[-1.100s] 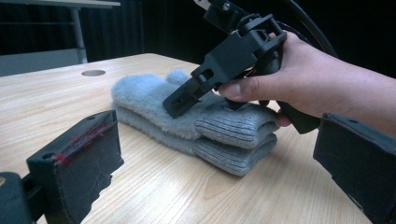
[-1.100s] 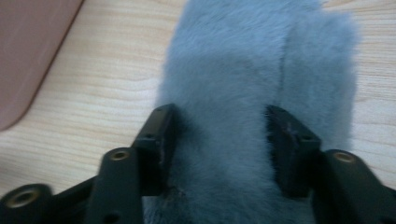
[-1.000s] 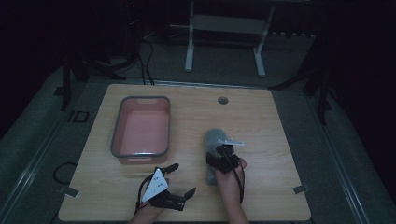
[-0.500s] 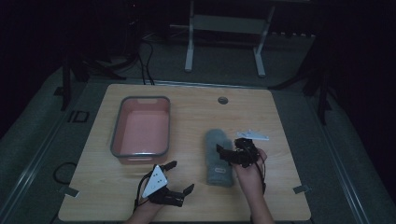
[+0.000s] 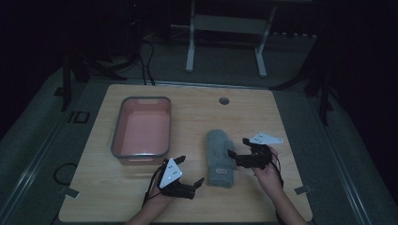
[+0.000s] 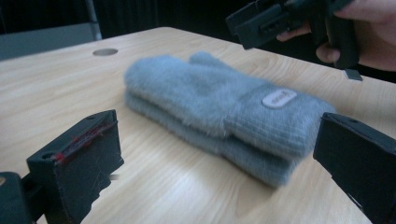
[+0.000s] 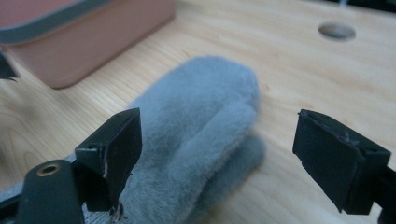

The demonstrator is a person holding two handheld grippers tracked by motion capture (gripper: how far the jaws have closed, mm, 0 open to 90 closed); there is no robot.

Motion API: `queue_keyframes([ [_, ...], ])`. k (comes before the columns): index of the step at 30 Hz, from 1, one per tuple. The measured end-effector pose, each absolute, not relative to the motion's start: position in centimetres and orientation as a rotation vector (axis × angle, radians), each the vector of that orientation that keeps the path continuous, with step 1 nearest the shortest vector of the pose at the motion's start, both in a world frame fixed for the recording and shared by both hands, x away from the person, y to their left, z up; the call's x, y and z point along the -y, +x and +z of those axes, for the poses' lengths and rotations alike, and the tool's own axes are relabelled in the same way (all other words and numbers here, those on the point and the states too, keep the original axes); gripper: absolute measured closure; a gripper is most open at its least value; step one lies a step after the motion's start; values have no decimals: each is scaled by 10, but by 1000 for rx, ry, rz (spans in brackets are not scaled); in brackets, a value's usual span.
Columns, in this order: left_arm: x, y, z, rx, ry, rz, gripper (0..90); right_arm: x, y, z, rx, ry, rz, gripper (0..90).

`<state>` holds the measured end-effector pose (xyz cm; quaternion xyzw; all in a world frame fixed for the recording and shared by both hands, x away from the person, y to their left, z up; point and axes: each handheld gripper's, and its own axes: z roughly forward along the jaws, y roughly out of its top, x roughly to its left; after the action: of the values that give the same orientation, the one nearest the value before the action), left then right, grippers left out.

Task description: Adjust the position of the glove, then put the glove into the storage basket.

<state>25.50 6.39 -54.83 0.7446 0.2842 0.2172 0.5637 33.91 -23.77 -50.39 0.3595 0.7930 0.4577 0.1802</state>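
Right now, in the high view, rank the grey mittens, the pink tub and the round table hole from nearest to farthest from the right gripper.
From the right gripper:
1. Grey mittens, just left of its jaws.
2. Round table hole, farther up the table.
3. Pink tub, across to the left.

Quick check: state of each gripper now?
Left gripper: open, holding nothing.
Right gripper: jaws just opened, beside the grey mittens, holding nothing.

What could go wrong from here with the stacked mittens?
The grey mittens lie one atop the other, so a grasp might lift just the top one. Their soft fleece may slip from the open right gripper. The left gripper is also open close by, and the two could collide.
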Motion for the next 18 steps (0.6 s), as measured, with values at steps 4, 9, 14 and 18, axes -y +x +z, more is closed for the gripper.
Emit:
queue_keyframes([
  [4, -55, 266, -547, -700, 1756, 468, 11, 244, 335, -511, -2227, 963, 1326, 160],
  [9, -36, 283, -533, -745, 1842, 362, 11, 256, 334, -527, -2319, 1100, 1302, 147],
  [14, -25, 293, -525, -755, 1871, 401, 11, 252, 332, -524, -2306, 1128, 1270, 112],
  [18, -25, 301, -522, -790, 1883, 413, 31, 239, 336, -517, -2293, 1158, 1275, 241],
])
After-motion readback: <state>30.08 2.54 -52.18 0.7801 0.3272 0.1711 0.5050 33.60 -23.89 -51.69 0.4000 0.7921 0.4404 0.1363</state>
